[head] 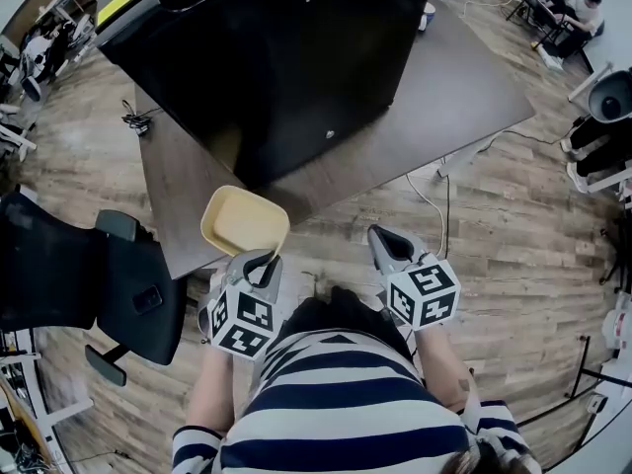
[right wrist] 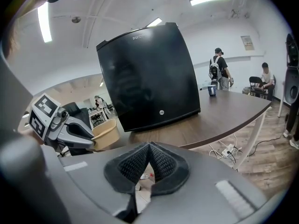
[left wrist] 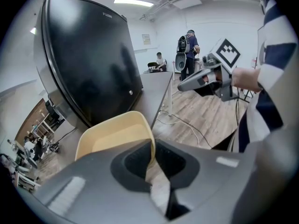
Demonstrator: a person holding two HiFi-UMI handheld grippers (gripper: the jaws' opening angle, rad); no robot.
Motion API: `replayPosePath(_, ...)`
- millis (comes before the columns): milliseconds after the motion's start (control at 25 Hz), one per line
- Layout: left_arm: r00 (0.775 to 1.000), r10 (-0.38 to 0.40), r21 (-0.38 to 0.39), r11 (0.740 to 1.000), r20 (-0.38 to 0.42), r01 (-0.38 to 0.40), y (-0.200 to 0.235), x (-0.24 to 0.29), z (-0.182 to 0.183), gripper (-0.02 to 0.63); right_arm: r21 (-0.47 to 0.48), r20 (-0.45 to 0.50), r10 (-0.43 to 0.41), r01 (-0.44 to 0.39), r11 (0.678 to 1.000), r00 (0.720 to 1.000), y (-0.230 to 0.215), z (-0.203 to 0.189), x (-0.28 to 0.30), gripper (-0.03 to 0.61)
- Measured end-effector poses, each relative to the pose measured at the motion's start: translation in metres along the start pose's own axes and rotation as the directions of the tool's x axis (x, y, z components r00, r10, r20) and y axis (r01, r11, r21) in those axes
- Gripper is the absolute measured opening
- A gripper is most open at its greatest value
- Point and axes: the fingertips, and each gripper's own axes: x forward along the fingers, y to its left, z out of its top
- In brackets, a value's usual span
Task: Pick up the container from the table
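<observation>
A pale yellow plastic container (head: 244, 221) is held just off the near edge of the dark wooden table (head: 454, 97). My left gripper (head: 265, 261) is shut on its near rim. In the left gripper view the container (left wrist: 112, 136) fills the middle, its wall pinched between the jaws. My right gripper (head: 387, 242) hangs over the floor to the right, shut and holding nothing. The right gripper view shows the container (right wrist: 105, 133) and the left gripper (right wrist: 86, 136) at the left, with the closed pads (right wrist: 148, 160) at the centre.
A big black cabinet (head: 286, 57) stands on the table right behind the container. A black office chair (head: 109, 284) sits at the left. Cables (head: 434, 200) run over the wood floor under the table. People stand and sit far off at the room's back.
</observation>
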Motion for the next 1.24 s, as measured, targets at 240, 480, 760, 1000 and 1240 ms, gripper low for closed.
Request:
replayPosePath(240,1.000,-0.014,0.011,1.000,-0.004,0.014,-0.010,-0.001,0.002,0.000,-0.001,0.001,-0.016,0.016,1.000,1.000,-0.003,-0.003,-0.009,-0.006)
replayPosePath(480,1.000,-0.028,0.018,0.999,-0.005,0.028,-0.016,-0.003,-0.003,0.000,0.003,0.011,-0.030,0.030,1.000,0.999,0.000,-0.005,-0.017,-0.006)
replayPosePath(760,0.999,-0.036,0.028,0.999,-0.008,0.037,-0.022,-0.006,-0.005,0.000,0.007,0.018,-0.037,0.037,0.999,0.999,0.001,-0.006,-0.023,-0.006)
replayPosePath(1000,0.999,-0.037,0.034,0.999,-0.013,0.037,-0.023,-0.008,-0.003,0.000,0.012,0.024,-0.037,0.037,0.999,0.999,-0.001,-0.004,-0.025,-0.006)
replayPosePath(1240,0.999,-0.040,0.037,0.998,-0.014,0.041,-0.025,-0.006,-0.009,0.000,0.014,0.026,-0.036,0.036,0.999,0.999,0.001,-0.009,-0.024,-0.006)
